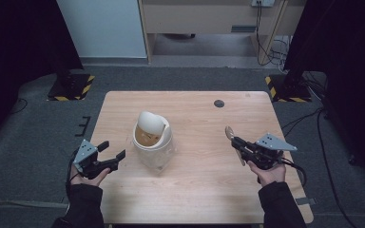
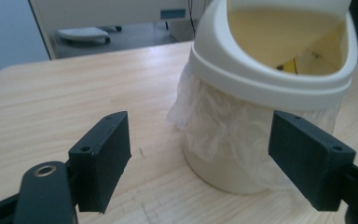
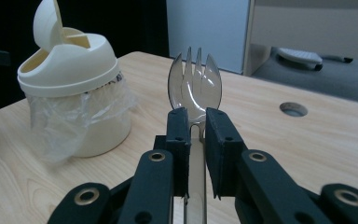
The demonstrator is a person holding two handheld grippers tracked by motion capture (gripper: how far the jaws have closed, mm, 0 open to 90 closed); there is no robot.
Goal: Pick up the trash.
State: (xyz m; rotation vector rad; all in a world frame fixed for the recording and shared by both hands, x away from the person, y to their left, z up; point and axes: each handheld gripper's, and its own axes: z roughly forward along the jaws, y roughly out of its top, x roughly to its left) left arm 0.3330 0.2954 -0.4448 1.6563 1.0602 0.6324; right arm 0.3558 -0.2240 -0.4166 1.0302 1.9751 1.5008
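The right tool (image 3: pixel 196 126), clamped on a clear plastic spork (image 3: pixel 195 84), is right of the small bin (image 1: pixel 153 140); the left tool (image 1: pixel 111 151) gapes empty left of it. Judged next: drop the spork through the bin's tipped lid.

Small bin (image 1: pixel 152 142) near the middle of the table (image 1: pixel 199 199), liner bag (image 1: pixel 159 160) hanging under its rim. Spork (image 1: pixel 233 142) toward the right edge, cable hole (image 1: pixel 219 103) near the far edge.
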